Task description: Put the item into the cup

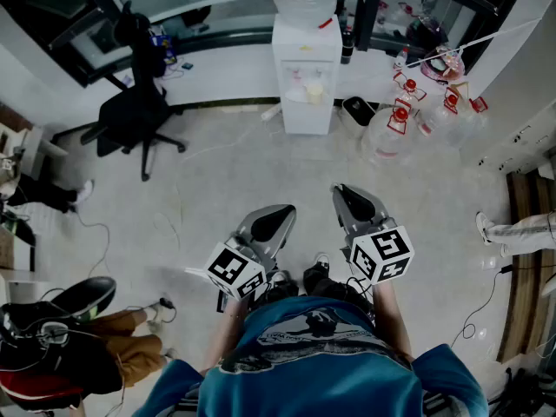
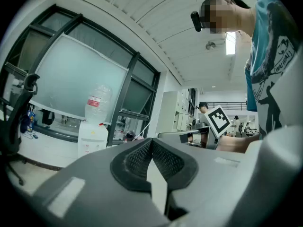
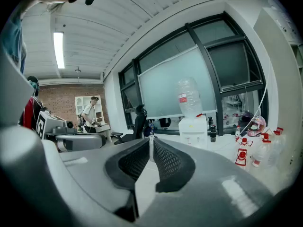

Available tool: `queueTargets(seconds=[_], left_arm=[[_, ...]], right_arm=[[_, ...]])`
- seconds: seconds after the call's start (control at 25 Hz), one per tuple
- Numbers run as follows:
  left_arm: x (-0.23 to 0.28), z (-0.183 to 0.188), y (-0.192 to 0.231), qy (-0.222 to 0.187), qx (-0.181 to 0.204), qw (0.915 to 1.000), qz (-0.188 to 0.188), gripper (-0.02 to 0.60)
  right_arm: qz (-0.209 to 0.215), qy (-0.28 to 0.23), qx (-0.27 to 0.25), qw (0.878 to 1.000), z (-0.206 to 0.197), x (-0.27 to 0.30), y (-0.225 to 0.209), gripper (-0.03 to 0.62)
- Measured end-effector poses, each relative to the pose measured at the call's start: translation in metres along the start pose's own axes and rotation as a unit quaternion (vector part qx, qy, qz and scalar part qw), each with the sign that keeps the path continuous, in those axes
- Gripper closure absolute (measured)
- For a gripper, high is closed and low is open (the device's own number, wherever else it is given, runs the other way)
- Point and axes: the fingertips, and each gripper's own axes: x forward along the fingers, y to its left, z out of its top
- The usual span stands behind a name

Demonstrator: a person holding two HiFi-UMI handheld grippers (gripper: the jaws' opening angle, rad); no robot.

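While scanning every view for the item and the cup, find neither, so cannot judge weight, softness or a hold point; see left claw (image 1: 276, 215) and right claw (image 1: 347, 196) clenched empty at lower centre above the floor (image 1: 217, 172).

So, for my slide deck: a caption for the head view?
The left hand-held gripper and right hand-held gripper hover over the floor, facing a water dispenser.

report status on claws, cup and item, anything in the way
Left claw shut, empty. Right claw shut, empty. No cup or item in view. Floor ahead; water dispenser and office chair at far side.
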Motion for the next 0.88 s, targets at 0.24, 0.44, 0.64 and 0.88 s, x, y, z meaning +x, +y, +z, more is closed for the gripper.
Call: queueTargets(seconds=[0.24,0.44,0.64,0.88], left_arm=[[0.033,0.001,0.0,0.0,-0.004,1.0,0.008,0.583],[0.052,-0.002,-0.001,0.001,0.008,0.9995,0.031,0.583],[0.065,-0.014,-0.003,0.024,-0.001,0.9988,0.042,0.583],[0.09,-0.016,0.021,0.034,-0.01,0.9983,0.046,0.583]], right_arm=[[0.009,-0.014,0.006,1.0,0.01,0.0,-0.031,0.566],[0.026,-0.011,-0.001,1.0,0.007,0.003,-0.05,0.566],[0.034,0.004,0.018,0.999,-0.005,0.006,-0.068,0.566],[0.037,0.014,0.04,0.998,-0.01,0.026,-0.093,0.566]])
